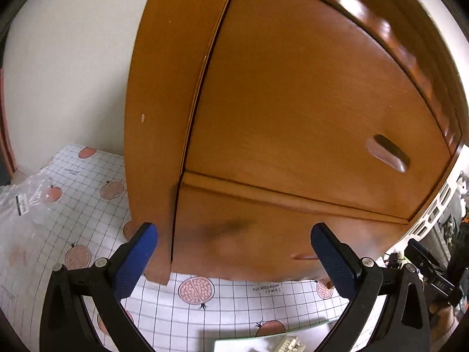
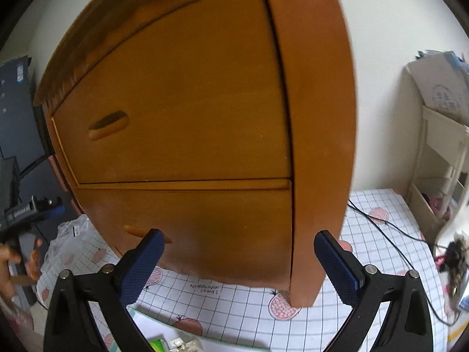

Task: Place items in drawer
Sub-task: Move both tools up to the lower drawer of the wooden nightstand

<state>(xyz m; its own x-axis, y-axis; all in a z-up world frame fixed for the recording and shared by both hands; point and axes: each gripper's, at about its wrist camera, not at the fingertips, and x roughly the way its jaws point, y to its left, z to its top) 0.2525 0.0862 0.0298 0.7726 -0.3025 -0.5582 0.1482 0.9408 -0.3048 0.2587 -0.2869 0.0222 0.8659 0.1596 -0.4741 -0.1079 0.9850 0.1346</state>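
Both grippers, L (image 1: 234, 252) & R (image 2: 239, 259), wide open, empty, near shut lower drawer (image 2: 187, 228); risk: pads slip off its shallow handle (image 2: 137, 231).

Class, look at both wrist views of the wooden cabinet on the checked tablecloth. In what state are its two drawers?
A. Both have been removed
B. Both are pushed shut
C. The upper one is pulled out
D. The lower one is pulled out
B. The upper drawer and the lower drawer both sit flush in the wooden cabinet, with only thin seams around their fronts.
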